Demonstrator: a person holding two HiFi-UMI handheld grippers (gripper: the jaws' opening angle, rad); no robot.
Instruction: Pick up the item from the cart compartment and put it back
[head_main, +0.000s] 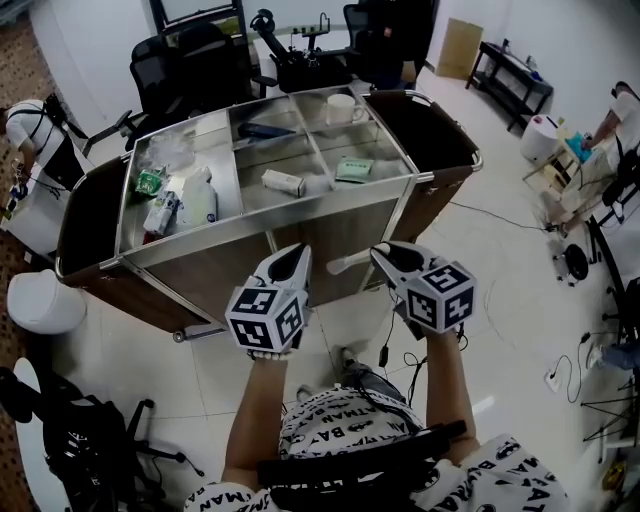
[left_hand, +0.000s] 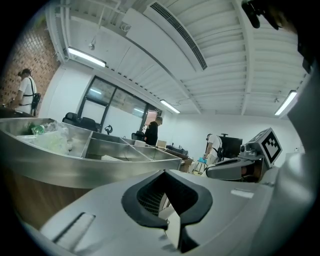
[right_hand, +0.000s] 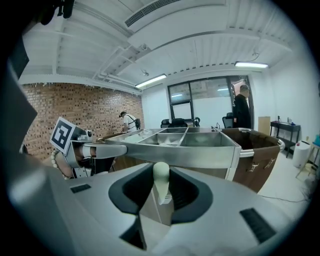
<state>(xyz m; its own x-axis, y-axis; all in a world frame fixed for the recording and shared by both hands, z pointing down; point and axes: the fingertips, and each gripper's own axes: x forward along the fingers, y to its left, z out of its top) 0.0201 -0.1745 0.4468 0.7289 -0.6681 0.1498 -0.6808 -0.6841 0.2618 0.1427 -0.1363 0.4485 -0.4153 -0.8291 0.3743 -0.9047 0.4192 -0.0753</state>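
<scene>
The right gripper has its fingers clenched on the item, a slim pale stick with a rounded end. We hold it in the air just outside the near edge of the cart, over no compartment. The left gripper hangs beside it, fingers closed on nothing. We judge the item light, stiff and smooth, probably plastic; we cannot tell what it is. Gripped at one end, it may pivot or slip between the fingers. A hold nearer its middle, across the narrow width, would be steadier. We should lower it gently into a compartment before release.
</scene>
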